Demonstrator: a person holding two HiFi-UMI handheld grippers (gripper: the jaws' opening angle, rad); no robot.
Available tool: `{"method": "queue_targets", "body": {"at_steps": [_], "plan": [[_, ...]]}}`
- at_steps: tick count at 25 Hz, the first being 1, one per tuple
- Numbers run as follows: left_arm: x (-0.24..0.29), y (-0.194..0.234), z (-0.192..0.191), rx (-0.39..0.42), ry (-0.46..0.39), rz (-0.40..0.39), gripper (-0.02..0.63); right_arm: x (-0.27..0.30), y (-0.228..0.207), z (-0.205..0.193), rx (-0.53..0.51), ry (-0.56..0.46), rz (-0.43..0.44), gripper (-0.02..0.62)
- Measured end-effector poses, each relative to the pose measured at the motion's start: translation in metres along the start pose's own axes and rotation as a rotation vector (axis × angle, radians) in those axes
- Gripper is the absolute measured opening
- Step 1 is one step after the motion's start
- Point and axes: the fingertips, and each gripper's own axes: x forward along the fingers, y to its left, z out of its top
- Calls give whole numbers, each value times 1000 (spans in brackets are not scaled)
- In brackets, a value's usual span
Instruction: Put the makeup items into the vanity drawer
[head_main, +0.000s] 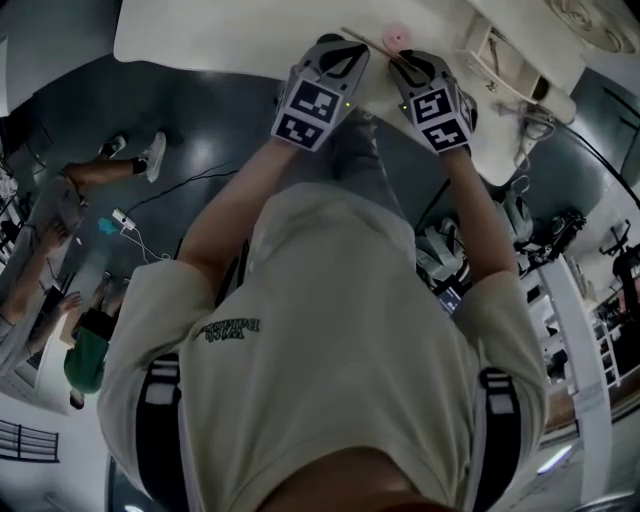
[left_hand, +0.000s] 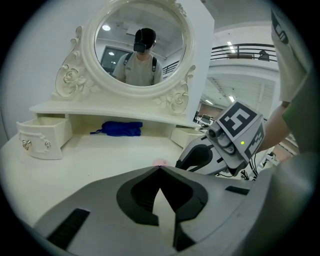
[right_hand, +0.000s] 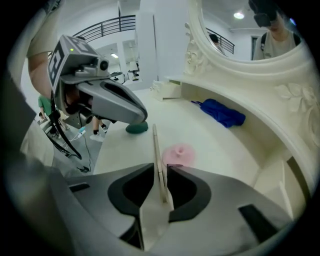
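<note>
A dark floor (head_main: 200, 130) surrounds the white vanity tabletop (head_main: 200, 40), which the head view shows from above. At the tabletop's back edge rises an oval mirror (left_hand: 140, 45) in a carved white frame, set on a low shelf (left_hand: 115, 111). The person (head_main: 330, 330), in a cream shirt, stands at the front edge with both arms stretched over it.

The left gripper (left_hand: 159, 169) hangs above the middle of the tabletop. Its jaws are together, tips touching, with nothing between them. The right gripper (right_hand: 160, 169) sits just beside it, tilted down toward the surface. Its jaws stand slightly apart and straddle the near end of a thin cream stick (right_hand: 156, 145). We see a sliver of space on either side of the stick, so we read no clamp on it.

Under the shelf, against the back edge, lies a crumpled blue cloth (left_hand: 120, 128). At the tabletop's left end stands a small drawer (left_hand: 42, 136), its scrolled front forward of the shelf. A pink puff (right_hand: 178, 154), round with a raised centre, rests near the middle of the tabletop, just beyond the right gripper's jaw tips. A dark green rounded item (right_hand: 136, 128) lies near the front edge, below the left gripper. The stick runs from the right gripper's jaws toward the green item and passes just beside the puff. All three lie on the tabletop, outside the drawer.
</note>
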Motion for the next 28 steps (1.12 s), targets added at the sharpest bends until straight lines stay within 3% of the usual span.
{"method": "queue_targets", "body": {"at_steps": [6,15,28], "plan": [[0,6,-2,-6,3,12,14,0,0,3,-78,7,-14,31],[-4,2,0,9,-5,14,14,-7,-1,14,-91,-18,-32,31],[-52,-19,84,93,-148,22,14,-120,-5,102,-43,-277,-142,31]]}}
